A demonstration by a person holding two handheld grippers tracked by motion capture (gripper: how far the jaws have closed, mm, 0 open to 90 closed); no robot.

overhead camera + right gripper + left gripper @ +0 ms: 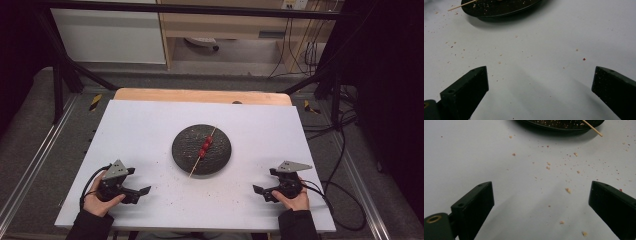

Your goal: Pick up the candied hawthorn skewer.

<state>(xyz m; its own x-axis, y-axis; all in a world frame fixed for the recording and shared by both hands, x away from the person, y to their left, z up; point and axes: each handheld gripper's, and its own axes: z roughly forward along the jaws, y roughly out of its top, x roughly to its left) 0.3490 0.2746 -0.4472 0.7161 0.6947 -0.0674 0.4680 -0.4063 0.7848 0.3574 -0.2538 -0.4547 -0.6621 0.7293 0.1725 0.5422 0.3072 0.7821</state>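
Note:
A dark round plate sits at the middle of the white table. Across it lies a thin wooden skewer with three red pieces threaded on it, its near end poking over the plate's front rim. My left gripper rests near the front left of the table, open, nothing between its jaws. My right gripper rests at the front right, also open and empty. The left gripper view has the plate rim and skewer tip at the top. The right gripper view shows the plate and skewer end at upper left.
Crumbs are scattered on the white table surface between the plate and both grippers. A wooden board edge runs along the table's far side. Cables hang off the right side.

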